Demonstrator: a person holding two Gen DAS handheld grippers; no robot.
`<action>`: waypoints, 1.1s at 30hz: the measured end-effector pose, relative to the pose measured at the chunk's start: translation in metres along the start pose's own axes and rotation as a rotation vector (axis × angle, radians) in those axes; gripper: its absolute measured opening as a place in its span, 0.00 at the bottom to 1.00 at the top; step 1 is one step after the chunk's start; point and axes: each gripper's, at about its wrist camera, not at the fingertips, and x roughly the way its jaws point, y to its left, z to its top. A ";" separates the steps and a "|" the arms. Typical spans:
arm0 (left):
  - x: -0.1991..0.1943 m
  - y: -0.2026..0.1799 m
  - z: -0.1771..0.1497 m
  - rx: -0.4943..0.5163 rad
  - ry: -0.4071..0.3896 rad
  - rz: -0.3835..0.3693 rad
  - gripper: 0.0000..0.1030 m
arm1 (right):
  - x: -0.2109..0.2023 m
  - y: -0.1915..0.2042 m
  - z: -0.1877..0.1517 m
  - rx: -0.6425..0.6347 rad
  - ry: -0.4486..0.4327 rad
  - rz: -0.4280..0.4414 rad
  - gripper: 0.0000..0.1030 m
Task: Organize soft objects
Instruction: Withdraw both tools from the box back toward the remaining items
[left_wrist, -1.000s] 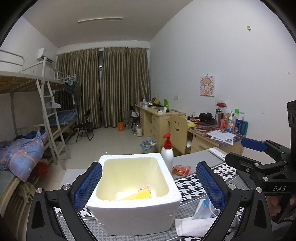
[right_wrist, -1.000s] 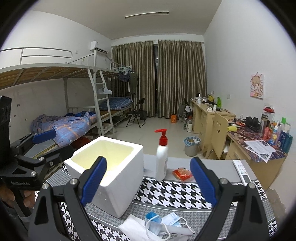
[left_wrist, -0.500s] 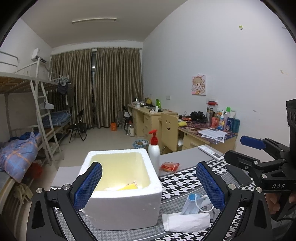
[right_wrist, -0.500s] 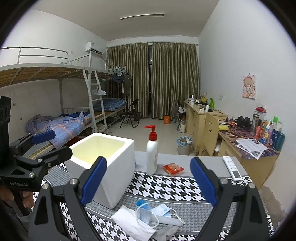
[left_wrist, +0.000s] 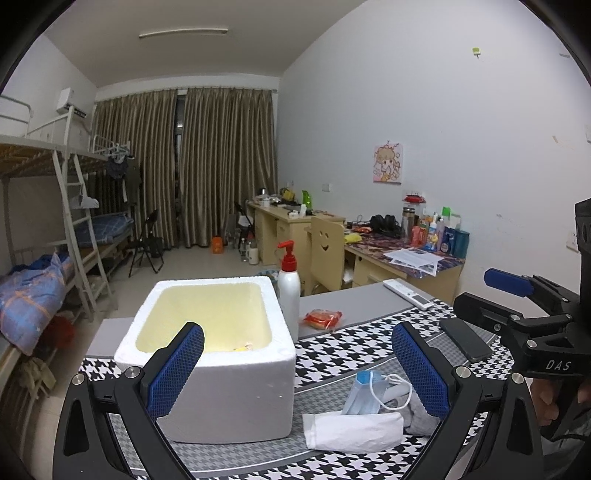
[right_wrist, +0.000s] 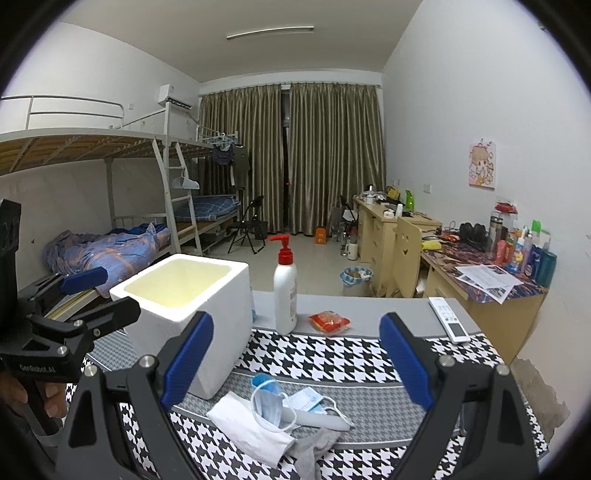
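Both grippers have drawn back from the foam box (left_wrist: 221, 354), bringing the loose pile into view

Left gripper (left_wrist: 295, 373) and right gripper (right_wrist: 295, 365) hover with jaws wide apart, holding nothing. Something yellow (left_wrist: 242, 347) lies inside the box, so sorting looks begun. Left on the table (right_wrist: 354, 354) just beside the box: white cloth (right_wrist: 251, 424), face masks (right_wrist: 269, 402) and grey sock (right_wrist: 314, 446)

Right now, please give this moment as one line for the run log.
left gripper: open, empty | right gripper: open, empty | foam box: on table | face masks, white cloth, grey sock: beside box, not yet packed
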 end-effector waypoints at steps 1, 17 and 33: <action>0.000 -0.001 -0.001 -0.003 -0.003 0.000 0.99 | 0.000 0.000 -0.001 0.000 0.000 -0.002 0.91; -0.001 -0.013 -0.021 -0.020 -0.028 -0.016 0.99 | -0.011 -0.007 -0.028 0.035 -0.004 -0.048 0.91; 0.001 -0.018 -0.038 -0.032 0.004 0.000 0.99 | -0.015 -0.014 -0.053 0.057 0.016 -0.087 0.91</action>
